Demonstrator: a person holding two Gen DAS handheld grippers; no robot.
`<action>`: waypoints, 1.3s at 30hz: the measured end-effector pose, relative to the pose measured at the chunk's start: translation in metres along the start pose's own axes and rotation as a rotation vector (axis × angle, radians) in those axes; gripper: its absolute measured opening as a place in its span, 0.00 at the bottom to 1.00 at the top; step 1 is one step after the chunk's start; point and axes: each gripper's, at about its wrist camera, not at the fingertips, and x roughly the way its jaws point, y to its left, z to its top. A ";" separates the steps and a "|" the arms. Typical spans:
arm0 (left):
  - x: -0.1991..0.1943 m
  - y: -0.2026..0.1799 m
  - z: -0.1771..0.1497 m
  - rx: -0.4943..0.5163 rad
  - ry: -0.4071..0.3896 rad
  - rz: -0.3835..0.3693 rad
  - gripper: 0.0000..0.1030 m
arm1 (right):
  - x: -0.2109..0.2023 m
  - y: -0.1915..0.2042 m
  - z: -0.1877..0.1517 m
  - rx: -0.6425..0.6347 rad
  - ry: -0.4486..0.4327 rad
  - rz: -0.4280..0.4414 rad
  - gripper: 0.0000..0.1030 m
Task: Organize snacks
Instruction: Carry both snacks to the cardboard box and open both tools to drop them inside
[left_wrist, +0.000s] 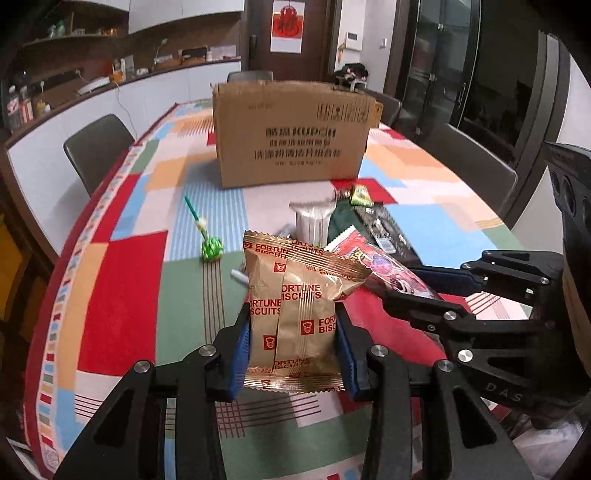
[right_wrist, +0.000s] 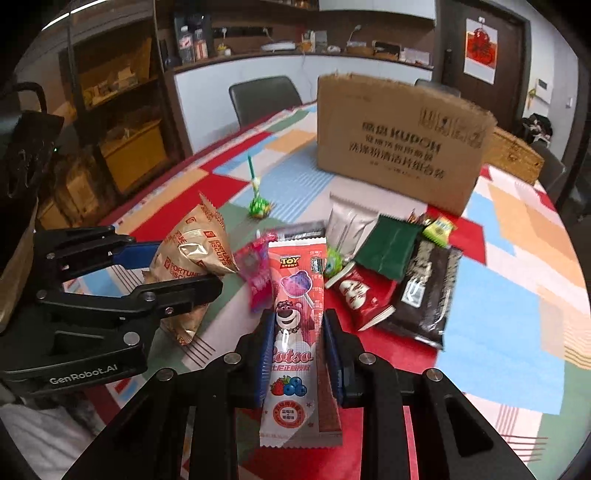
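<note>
Biscuit pack (left_wrist: 295, 317) clamped between left gripper (left_wrist: 293, 354) jaws; Lotso lolly pack (right_wrist: 293, 343) pinched in right gripper (right_wrist: 295, 354). Beyond jaws: snack pile (right_wrist: 388, 266), green lollipop (left_wrist: 211, 251), cardboard box (left_wrist: 293, 134) blocking far tabletop. Both grippers level, side by side.

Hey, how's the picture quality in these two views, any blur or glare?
Left wrist view: fisheye bends the table edge; biscuit packet sharp, small green packet blurred. Right wrist view: cardboard box print smeared, glare on the foil biscuit packet, lollipop packet crisp.
</note>
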 end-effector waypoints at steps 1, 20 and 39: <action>-0.003 -0.001 0.003 0.002 -0.010 0.003 0.39 | -0.004 0.000 0.002 0.004 -0.011 -0.003 0.26; -0.025 0.005 0.107 0.019 -0.264 0.020 0.39 | -0.052 -0.039 0.080 0.049 -0.298 -0.138 0.26; 0.020 0.024 0.224 0.051 -0.293 0.058 0.39 | -0.025 -0.101 0.187 0.106 -0.341 -0.157 0.27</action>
